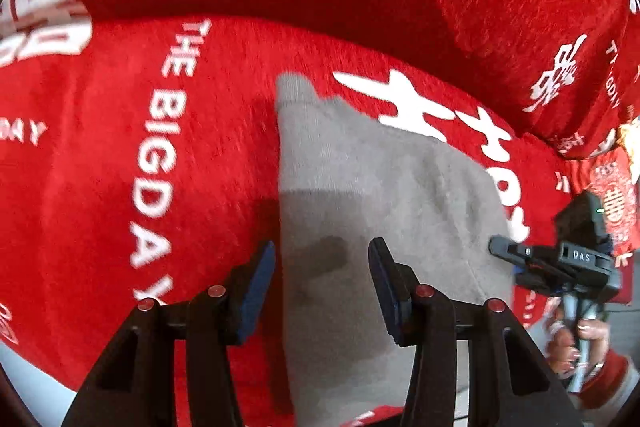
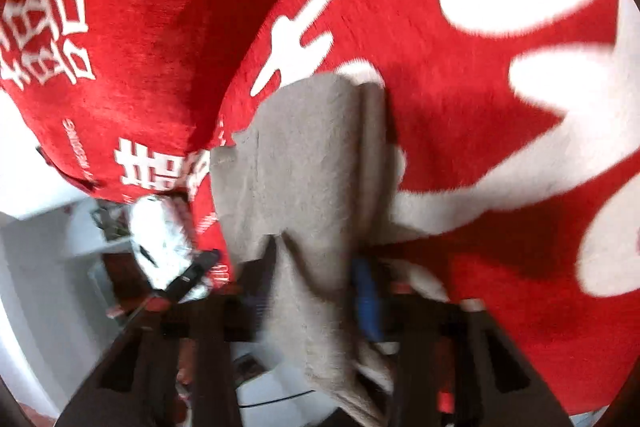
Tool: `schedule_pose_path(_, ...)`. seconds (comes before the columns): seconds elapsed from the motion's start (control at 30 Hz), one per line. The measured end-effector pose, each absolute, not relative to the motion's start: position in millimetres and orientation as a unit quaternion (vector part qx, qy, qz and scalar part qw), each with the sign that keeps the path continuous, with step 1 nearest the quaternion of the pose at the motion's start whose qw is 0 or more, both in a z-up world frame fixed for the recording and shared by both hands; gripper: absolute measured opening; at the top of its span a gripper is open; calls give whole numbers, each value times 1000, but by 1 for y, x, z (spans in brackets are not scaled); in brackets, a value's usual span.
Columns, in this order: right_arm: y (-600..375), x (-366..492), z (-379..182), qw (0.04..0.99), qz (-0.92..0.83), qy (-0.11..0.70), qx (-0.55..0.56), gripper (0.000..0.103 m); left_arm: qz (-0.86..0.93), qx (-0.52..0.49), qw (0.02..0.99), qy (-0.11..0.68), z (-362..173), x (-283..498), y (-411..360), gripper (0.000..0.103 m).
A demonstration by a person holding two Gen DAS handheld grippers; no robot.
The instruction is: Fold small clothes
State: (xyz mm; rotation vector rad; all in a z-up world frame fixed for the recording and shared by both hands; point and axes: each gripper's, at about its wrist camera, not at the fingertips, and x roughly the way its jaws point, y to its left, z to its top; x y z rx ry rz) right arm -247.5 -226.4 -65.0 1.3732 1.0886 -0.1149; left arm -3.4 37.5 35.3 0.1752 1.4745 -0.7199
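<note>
Here | red plush blanket with white lettering (image 1: 100, 155) spreads underneath | grey knit garment (image 1: 372, 187) lies flat on it | left gripper (image 1: 322, 271) hovers, jaws released | right gripper (image 2: 316, 275) jaws clenched on garment's near edge

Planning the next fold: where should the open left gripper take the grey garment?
Grip the grey garment at its straight left edge, coming from over the red blanket. That edge lies flat and free, while the right gripper is at the opposite side.
</note>
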Motion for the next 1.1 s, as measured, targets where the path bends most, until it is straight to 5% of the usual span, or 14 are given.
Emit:
schedule_pose_path(0.3,-209,-224,-55,720,-138,598,325,20,-270,157,696,647,-2,-9,28,52)
schedule_pose_path(0.77,-178,-268,-9,705,-123,574,396,20,-266,209,680,651,27,-56,47,52)
schedule_pose_path(1.1,-139,-279,-58,642,-142,645,389,20,-248,219,666,668,23,-74,58,52)
